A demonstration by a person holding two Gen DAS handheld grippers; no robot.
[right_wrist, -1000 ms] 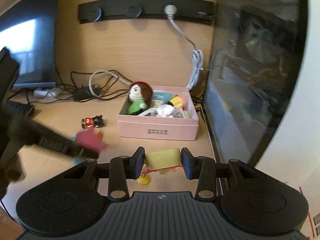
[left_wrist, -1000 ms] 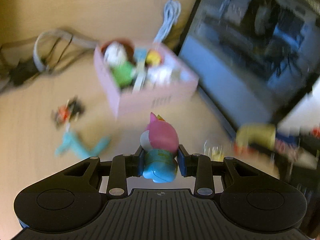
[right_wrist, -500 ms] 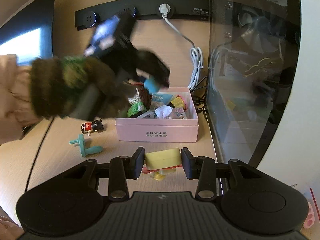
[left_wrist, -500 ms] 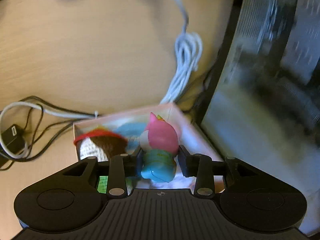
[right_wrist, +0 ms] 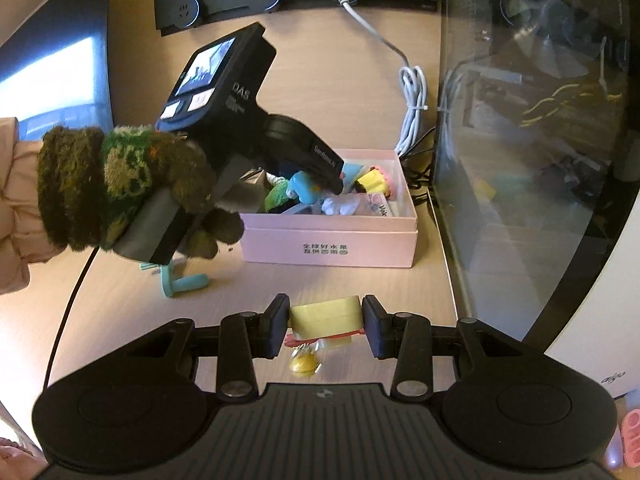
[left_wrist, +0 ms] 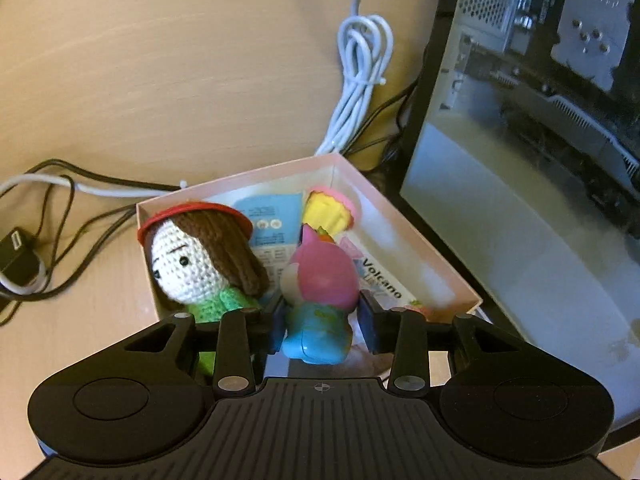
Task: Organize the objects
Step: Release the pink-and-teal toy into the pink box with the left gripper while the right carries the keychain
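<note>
My left gripper (left_wrist: 322,322) is shut on a pink and blue toy figure (left_wrist: 320,300) and holds it over the open pink box (left_wrist: 432,248). The box holds a crocheted doll (left_wrist: 200,256), a yellow cupcake toy (left_wrist: 328,210) and printed cards. In the right wrist view the left gripper (right_wrist: 320,184) reaches into the pink box (right_wrist: 332,240) from the left. My right gripper (right_wrist: 325,328) is shut on a yellow toy (right_wrist: 324,318) above the desk, in front of the box.
A glass-sided computer case (right_wrist: 532,140) stands right of the box. A coiled white cable (left_wrist: 360,80) and black cables (left_wrist: 60,216) lie behind it. A teal peg toy (right_wrist: 180,282) lies on the desk left of the box.
My left gripper has carried the pink and blue figure from the desk up and over the pink box. My right gripper has stayed about where it was, still holding the yellow toy.
</note>
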